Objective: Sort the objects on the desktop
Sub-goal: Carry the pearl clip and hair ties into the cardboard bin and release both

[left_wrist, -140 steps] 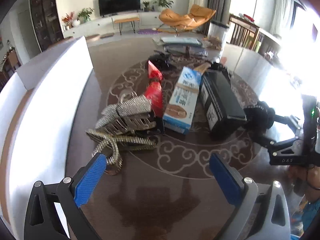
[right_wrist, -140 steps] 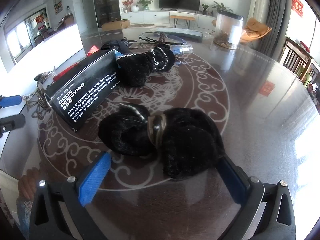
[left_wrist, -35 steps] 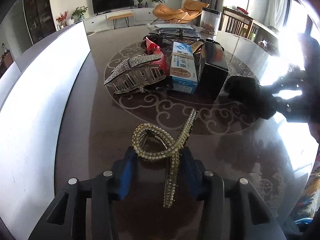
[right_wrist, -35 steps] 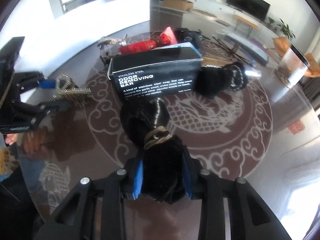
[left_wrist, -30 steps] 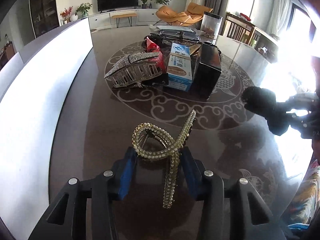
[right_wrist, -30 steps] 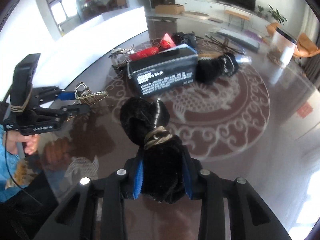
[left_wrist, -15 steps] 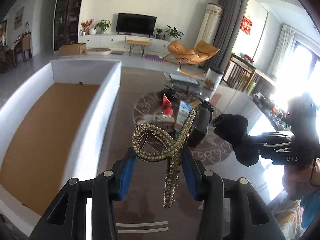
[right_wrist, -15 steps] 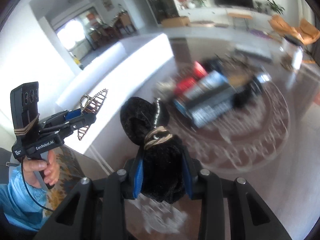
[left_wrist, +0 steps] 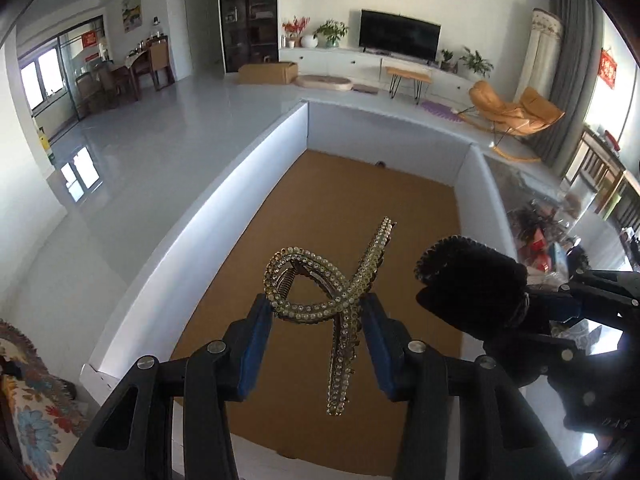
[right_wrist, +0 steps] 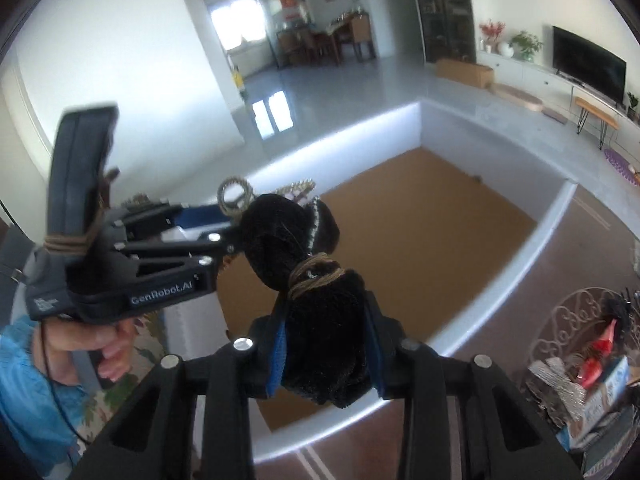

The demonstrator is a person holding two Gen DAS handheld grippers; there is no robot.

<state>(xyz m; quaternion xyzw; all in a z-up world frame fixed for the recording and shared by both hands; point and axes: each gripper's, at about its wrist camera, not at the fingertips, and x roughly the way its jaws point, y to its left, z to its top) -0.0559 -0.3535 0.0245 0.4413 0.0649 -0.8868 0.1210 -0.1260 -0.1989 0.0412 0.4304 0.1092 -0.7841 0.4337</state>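
Note:
My left gripper (left_wrist: pixel 316 322) is shut on a gold beaded hair claw (left_wrist: pixel 340 292) and holds it in the air over the large white box with a brown cardboard floor (left_wrist: pixel 352 216). My right gripper (right_wrist: pixel 326 340) is shut on a black fuzzy hair tie bound with gold thread (right_wrist: pixel 308 268), also above the box (right_wrist: pixel 416 216). The black hair tie (left_wrist: pixel 472 284) shows right beside the claw in the left wrist view. The left gripper (right_wrist: pixel 236 220) shows at the left of the right wrist view.
The box's white walls (left_wrist: pixel 192 232) surround the held items. The dark patterned table (right_wrist: pixel 560 320) lies to the right with a silver claw clip (right_wrist: pixel 556 388), a red packet (right_wrist: pixel 600 356) and a blue-white box (right_wrist: pixel 608 388).
Both grippers have lifted their items off the table and swung left, so they now hang over the white box. Both stay shut on what they hold.

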